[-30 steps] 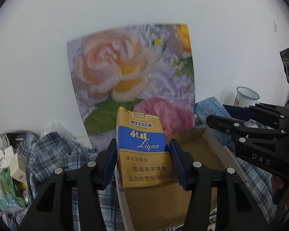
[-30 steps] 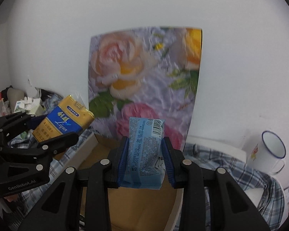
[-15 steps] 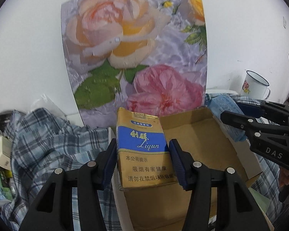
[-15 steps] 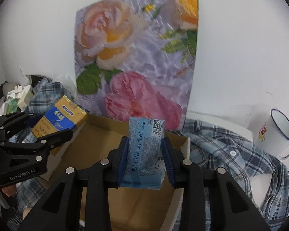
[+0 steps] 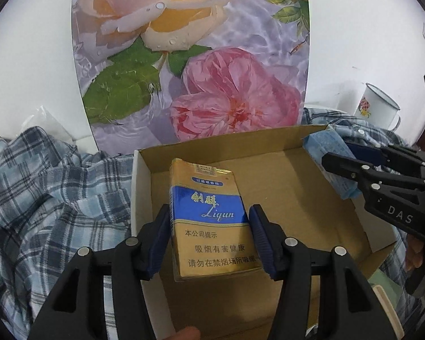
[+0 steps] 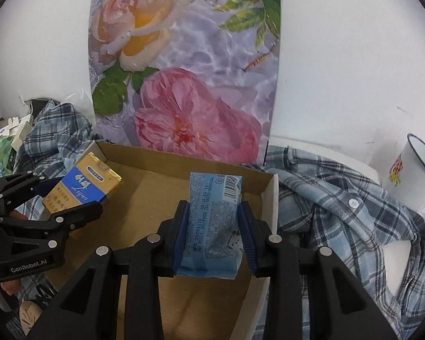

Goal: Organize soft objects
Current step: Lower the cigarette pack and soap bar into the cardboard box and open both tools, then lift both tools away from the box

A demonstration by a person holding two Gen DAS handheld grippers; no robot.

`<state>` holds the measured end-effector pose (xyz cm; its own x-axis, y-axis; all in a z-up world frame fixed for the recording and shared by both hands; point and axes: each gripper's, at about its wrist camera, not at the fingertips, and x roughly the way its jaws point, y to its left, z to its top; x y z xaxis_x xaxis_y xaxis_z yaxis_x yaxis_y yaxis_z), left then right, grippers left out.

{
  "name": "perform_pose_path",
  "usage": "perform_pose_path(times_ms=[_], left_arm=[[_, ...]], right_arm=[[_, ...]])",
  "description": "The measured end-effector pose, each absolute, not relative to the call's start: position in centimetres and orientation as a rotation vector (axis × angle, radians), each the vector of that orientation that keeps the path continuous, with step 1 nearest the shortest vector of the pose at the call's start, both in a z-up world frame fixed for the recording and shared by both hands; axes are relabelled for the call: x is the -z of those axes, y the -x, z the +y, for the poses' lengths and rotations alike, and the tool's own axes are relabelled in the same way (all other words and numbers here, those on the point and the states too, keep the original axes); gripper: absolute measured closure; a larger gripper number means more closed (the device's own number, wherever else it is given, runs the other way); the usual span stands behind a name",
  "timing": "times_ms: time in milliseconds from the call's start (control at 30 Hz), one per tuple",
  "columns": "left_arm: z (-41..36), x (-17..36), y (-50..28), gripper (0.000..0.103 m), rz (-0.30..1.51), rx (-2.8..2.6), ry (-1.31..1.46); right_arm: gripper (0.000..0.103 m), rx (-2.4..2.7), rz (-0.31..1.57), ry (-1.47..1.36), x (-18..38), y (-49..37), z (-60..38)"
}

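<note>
Left wrist view: left tongs have just been opening; the gold-and-blue cigarette pack sits between the pads over the cardboard box, a gap showing on the right side, so released or nearly so. Judged light, thin-walled, crushable (soft pack); best held across its long flat sides.

Right wrist view: right tongs clamped on the blue tissue packet above the box's right end. Film wrapper looks slippery and compressible; take it mid-body.
</note>
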<state>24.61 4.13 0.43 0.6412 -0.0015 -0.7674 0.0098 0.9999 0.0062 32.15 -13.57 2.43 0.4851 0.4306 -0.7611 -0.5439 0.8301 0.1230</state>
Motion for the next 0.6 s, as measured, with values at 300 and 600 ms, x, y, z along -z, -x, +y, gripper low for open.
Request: perform_pose_path(times_ms=[300,600], left_arm=[[4.2,-1.5,-24.6,0.000,0.803,0.029,0.031],[4.7,-3.3,-23.9,0.000,0.751,0.012,0.036]], right_arm=[[0.006,-0.572,0.827,0.115,-4.2,-31.8,-14.0],[0.001,-0.570,0.764,0.131,-6.4,-31.2,-14.1]])
